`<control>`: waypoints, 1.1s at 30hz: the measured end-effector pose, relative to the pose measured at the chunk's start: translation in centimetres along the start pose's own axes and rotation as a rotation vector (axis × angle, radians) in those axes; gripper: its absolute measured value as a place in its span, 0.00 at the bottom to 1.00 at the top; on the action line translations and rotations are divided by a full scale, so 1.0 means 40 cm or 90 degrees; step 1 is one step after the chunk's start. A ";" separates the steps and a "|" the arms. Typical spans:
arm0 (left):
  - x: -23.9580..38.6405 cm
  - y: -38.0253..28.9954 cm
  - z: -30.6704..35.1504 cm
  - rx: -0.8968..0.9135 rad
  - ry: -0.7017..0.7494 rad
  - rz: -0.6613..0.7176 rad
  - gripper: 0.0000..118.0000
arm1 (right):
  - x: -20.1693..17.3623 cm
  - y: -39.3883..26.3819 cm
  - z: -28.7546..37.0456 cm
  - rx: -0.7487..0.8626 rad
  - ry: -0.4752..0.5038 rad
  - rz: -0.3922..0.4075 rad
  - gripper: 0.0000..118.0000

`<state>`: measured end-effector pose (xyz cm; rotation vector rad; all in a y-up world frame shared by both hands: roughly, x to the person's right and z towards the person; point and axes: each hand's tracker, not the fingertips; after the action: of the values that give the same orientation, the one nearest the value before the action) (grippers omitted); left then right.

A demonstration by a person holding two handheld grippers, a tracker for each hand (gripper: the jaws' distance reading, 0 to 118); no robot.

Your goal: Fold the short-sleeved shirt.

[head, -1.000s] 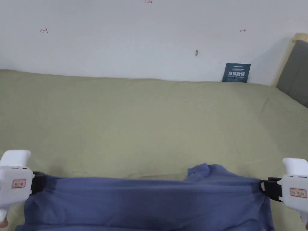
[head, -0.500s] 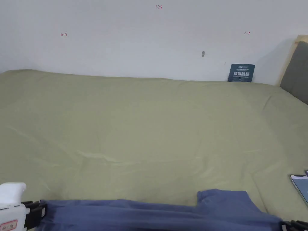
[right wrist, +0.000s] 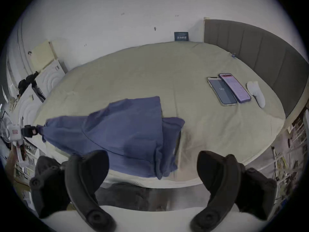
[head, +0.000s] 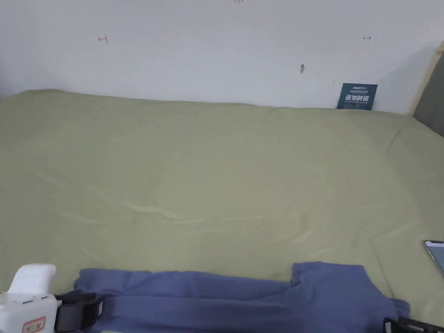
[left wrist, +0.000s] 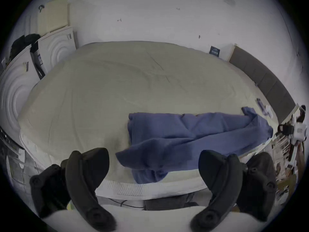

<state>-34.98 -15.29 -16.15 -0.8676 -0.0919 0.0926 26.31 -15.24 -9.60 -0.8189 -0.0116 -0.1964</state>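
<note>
- The left gripper stands with its jaws wide apart, clamping nothing. The right gripper is likewise released.
- The blue shirt lies bunched on the bed, just ahead of both grippers.
- Its long axis runs from one gripper across to the other. A sleeve, probably, points away near the right gripper.
- The person should re-grip both end corners evenly and tension the cloth flat before folding.
</note>
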 end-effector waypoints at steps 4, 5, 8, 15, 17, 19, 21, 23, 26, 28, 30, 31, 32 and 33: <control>-0.009 0.015 0.050 0.054 0.023 0.038 0.00 | -0.075 0.016 0.069 0.079 -0.023 0.036 0.00; -0.007 0.019 0.058 0.058 0.029 0.044 0.00 | -0.098 0.019 0.080 0.098 -0.043 0.055 0.00; -0.012 0.030 0.080 0.071 0.020 0.051 0.00 | -0.148 0.024 0.111 0.149 -0.049 0.084 0.00; -0.073 0.064 0.033 -0.004 -0.033 0.098 0.00 | -0.256 0.048 0.187 0.283 -0.071 0.108 0.00; -0.108 0.082 0.007 -0.038 -0.071 0.132 0.00 | -0.283 0.049 0.225 0.320 -0.087 0.123 0.00; -0.150 0.105 -0.021 -0.067 -0.110 0.166 0.00 | -0.305 0.049 0.256 0.355 -0.100 0.131 0.00; -0.188 0.121 -0.049 -0.099 -0.135 0.181 0.00 | -0.324 0.045 0.289 0.382 -0.113 0.135 0.00; -0.220 0.132 -0.078 -0.139 -0.180 0.191 0.00 | -0.338 0.044 0.309 0.394 -0.117 0.134 0.00; -0.252 0.135 -0.127 -0.174 -0.233 0.227 0.07 | -0.356 0.044 0.328 0.401 -0.120 0.137 0.00; -0.261 0.128 -0.142 -0.165 -0.242 0.229 0.61 | -0.363 0.040 0.333 0.407 -0.121 0.135 0.00; -0.258 0.123 -0.166 -0.175 -0.249 0.227 0.96 | -0.365 0.043 0.333 0.404 -0.122 0.128 0.00; -0.255 0.117 -0.172 -0.181 -0.255 0.229 0.95 | -0.365 0.043 0.330 0.401 -0.124 0.128 0.00; -0.260 0.114 -0.177 -0.179 -0.273 0.242 0.95 | -0.360 0.039 0.328 0.401 -0.128 0.126 0.00; -0.263 0.112 -0.188 -0.188 -0.298 0.269 0.95 | -0.357 0.039 0.324 0.397 -0.129 0.126 0.00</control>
<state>-44.73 -19.35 -24.86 -1.1372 -0.3670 0.6929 13.40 -2.36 -3.07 -0.2117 -0.1736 0.0795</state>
